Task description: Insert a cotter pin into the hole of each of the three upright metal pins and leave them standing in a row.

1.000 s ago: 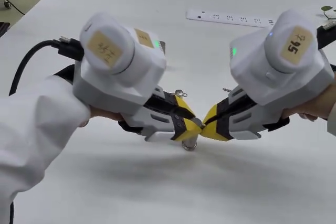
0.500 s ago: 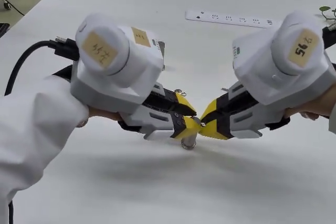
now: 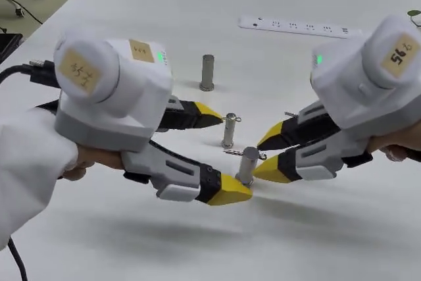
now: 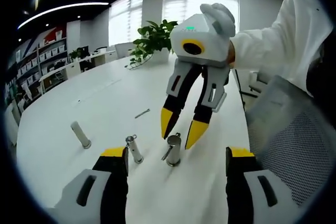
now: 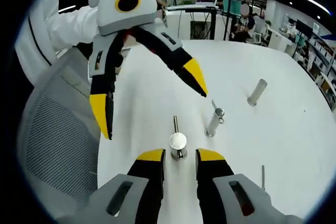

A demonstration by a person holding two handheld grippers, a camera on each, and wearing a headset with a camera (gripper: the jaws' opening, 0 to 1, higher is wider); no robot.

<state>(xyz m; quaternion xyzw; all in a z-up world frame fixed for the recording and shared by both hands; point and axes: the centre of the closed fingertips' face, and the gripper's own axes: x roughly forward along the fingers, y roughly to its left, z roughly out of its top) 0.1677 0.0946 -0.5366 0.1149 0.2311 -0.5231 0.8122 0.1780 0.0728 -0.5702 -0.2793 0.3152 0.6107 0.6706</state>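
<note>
Three upright metal pins stand in a row on the white table. The far pin (image 3: 207,72) is bare. The middle pin (image 3: 229,129) and the near pin (image 3: 247,164) each carry a cotter pin through the top. My left gripper (image 3: 227,154) is open wide, its jaws spread to either side of the near and middle pins (image 4: 173,149) (image 4: 134,148). My right gripper (image 3: 262,159) is open by a smaller gap, and its tips sit right at the near pin (image 5: 178,144) from the other side. The right gripper view also shows the middle pin (image 5: 214,120) and far pin (image 5: 256,92).
A white power strip (image 3: 299,26) lies at the back of the table. A loose cotter pin (image 4: 142,113) lies flat on the table beyond the pins and appears as a loose cotter pin (image 5: 262,176) off to the right. A potted plant (image 4: 152,38) stands far off.
Both grippers' tips met at the near pin before. The left gripper has since opened wide and drawn back, the right has opened, and all three pins are uncovered.
</note>
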